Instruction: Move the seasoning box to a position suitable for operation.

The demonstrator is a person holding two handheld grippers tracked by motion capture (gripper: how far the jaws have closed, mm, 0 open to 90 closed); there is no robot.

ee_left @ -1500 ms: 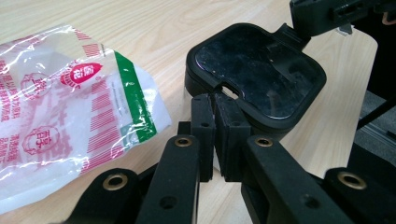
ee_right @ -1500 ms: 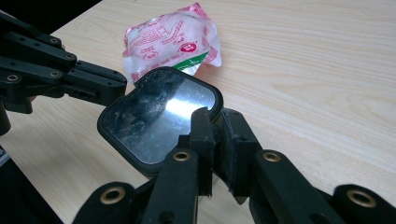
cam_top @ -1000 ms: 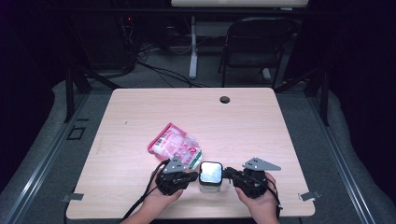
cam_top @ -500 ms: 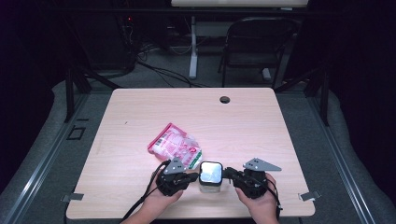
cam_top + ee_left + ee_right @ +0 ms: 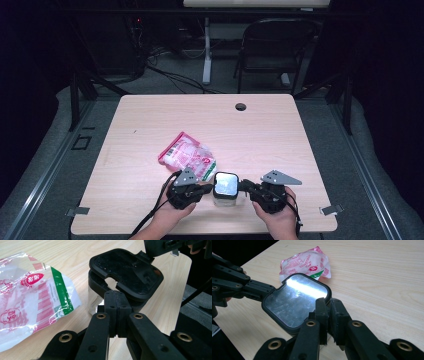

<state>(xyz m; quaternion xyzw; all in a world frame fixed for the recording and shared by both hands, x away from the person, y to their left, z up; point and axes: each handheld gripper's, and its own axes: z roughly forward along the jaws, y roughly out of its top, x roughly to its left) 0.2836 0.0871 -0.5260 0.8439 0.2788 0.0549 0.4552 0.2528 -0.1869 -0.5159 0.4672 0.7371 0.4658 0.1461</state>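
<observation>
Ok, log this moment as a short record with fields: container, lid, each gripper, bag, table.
container: clear jar standing near the table's front edge
lid: black lid, lifted at one side
left gripper: left gripper shut at the lid's edge tab
right gripper: right gripper shut at the opposite edge
bag: pink and white bag lying flat behind the jar
table: wooden table

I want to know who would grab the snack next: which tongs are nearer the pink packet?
Left. The left tongs sit just below the pink packet; the right tongs are beyond the jar.

Table (image 5: 150, 210): jar (image 5: 226, 195), snack bag (image 5: 187, 157)
</observation>
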